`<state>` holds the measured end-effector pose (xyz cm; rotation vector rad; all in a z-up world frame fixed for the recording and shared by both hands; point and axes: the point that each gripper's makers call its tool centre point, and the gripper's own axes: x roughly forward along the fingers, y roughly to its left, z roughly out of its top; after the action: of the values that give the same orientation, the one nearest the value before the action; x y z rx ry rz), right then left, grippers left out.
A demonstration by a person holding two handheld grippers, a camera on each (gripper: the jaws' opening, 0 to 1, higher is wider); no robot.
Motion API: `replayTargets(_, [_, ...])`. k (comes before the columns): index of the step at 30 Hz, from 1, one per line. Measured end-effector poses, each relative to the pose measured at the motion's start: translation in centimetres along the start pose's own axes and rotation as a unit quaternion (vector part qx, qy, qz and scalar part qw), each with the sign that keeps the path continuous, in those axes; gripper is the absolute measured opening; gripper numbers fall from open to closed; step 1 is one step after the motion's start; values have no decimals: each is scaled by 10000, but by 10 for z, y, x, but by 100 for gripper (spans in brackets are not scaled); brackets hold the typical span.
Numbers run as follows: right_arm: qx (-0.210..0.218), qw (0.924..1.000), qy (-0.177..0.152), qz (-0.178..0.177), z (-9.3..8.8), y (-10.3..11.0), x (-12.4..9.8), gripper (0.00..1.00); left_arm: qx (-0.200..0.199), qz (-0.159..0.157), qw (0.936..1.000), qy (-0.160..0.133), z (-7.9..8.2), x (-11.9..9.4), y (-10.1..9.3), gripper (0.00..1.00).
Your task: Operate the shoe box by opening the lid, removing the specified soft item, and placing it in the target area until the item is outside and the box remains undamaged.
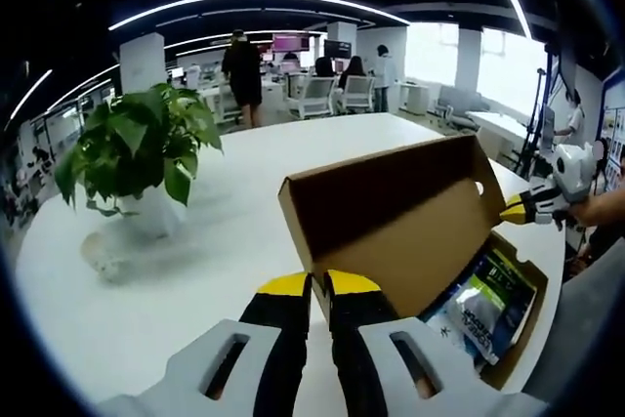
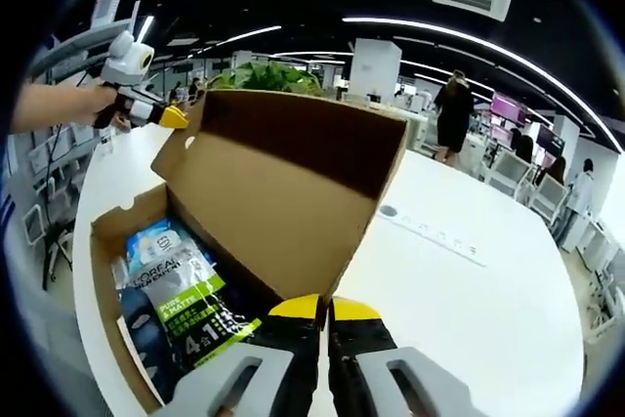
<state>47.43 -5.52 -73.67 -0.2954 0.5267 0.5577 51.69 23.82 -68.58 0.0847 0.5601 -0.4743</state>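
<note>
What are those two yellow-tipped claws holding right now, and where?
Both grip the raised cardboard lid: the left gripper pinches one end edge, the right gripper the opposite end. The pouch inside lies untouched.

Shoe box (image 1: pixel 508 354): plain brown cardboard, open, sitting on the white bench (image 1: pixel 244 241) near its edge.
Lid (image 2: pixel 293 183): hinged flap raised upright, bare brown inside facing the box's opening.
Soft item (image 2: pixel 181 300): flat, glossy printed pouch in blue, green and white, lying inside the box.
</note>
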Motion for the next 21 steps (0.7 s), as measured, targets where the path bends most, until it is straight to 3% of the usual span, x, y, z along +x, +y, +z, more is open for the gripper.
replayTargets(15, [7, 10000, 28, 27, 2, -4, 5, 0, -243, 2, 9993, 289, -42, -3, -13, 4])
replayTargets(21, [58, 10000, 38, 41, 2, -4, 7, 0, -350, 26, 9989, 296, -49, -5, -14, 3])
